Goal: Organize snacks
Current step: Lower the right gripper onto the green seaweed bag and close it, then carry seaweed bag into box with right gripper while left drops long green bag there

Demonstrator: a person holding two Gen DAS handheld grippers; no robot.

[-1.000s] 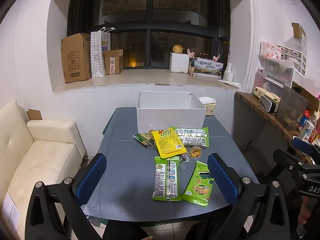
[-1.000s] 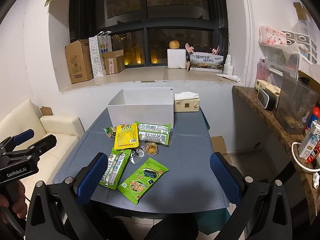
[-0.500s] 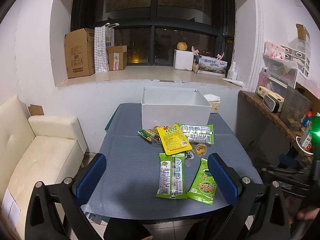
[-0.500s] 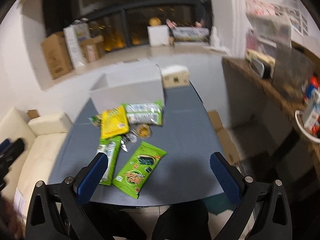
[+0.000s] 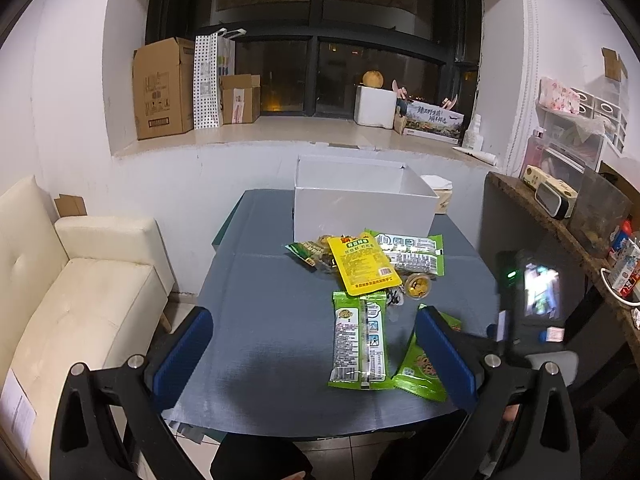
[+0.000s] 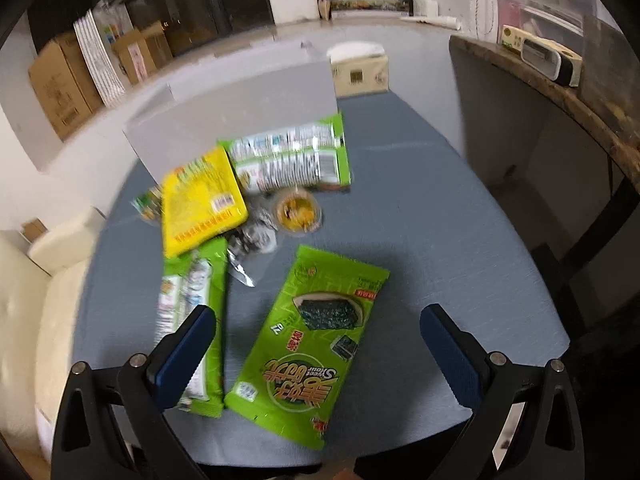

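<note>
Green seaweed pack [image 6: 316,344] nearer; right claw [image 6: 318,356] lowered, open.

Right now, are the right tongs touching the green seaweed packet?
Apart. The right wrist view shows the right tongs open, with the green seaweed packet lying flat between the pads, bare table either side.

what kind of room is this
Most likely a lived-in home room, a living or dining corner: a cream sofa beside a small table, cardboard boxes on the window sill, and night outside the window.
</note>
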